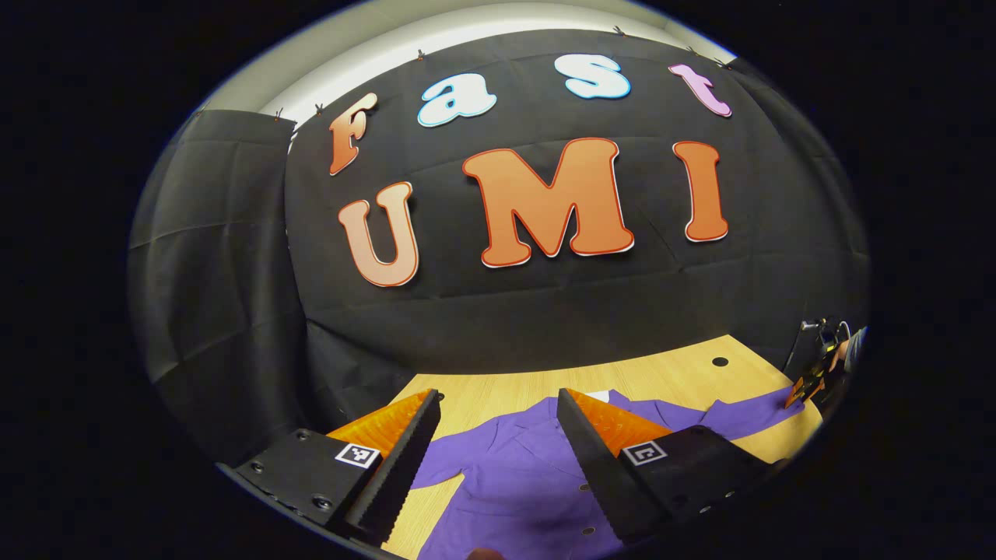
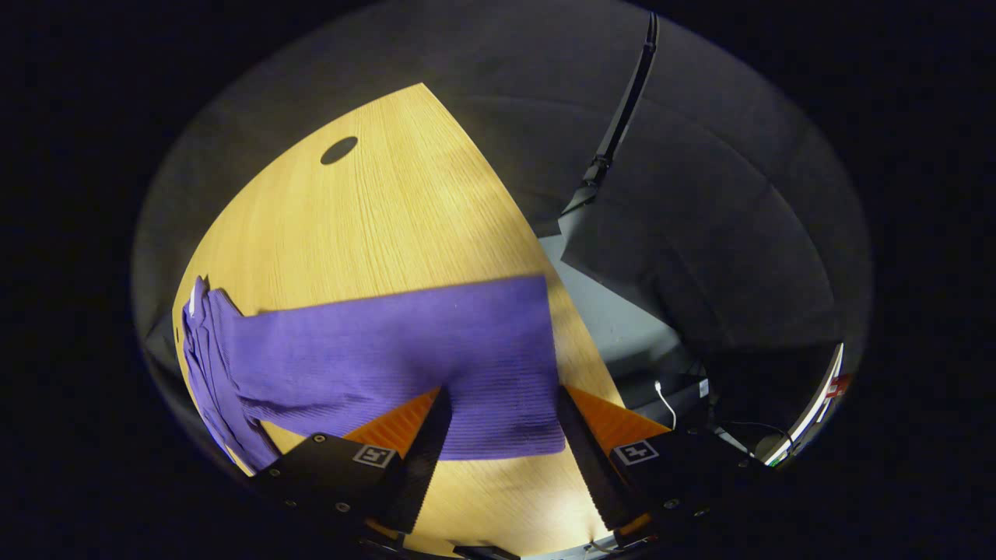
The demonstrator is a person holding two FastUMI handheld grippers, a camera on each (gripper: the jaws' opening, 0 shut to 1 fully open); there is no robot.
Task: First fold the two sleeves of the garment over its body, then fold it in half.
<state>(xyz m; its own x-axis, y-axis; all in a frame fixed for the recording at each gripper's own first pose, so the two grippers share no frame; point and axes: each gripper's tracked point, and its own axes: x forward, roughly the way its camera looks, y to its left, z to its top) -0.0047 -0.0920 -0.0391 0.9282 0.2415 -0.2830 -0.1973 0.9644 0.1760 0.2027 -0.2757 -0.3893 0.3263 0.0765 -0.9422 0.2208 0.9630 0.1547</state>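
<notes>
A purple garment (image 1: pixel 513 474) lies spread on the wooden table (image 1: pixel 669 373), collar toward the far wall and buttons down its front. My left gripper (image 1: pixel 498 397) hovers open above its body near the collar. One sleeve (image 1: pixel 747 412) runs out to the right, where my right gripper (image 1: pixel 809 381) sits at its end, held by a hand. In the right gripper view that sleeve (image 2: pixel 389 350) lies flat across the table (image 2: pixel 373 218). Its cuff (image 2: pixel 506 412) sits between the spread fingers of my right gripper (image 2: pixel 503 393), which is open.
A round cable hole (image 1: pixel 720 362) (image 2: pixel 338 149) sits in the table's far right part. Past the table's right edge there is grey floor (image 2: pixel 607 311), a black pole (image 2: pixel 615 132), cables (image 2: pixel 665 397) and a screen's edge (image 2: pixel 809 412). Black cloth walls close the booth.
</notes>
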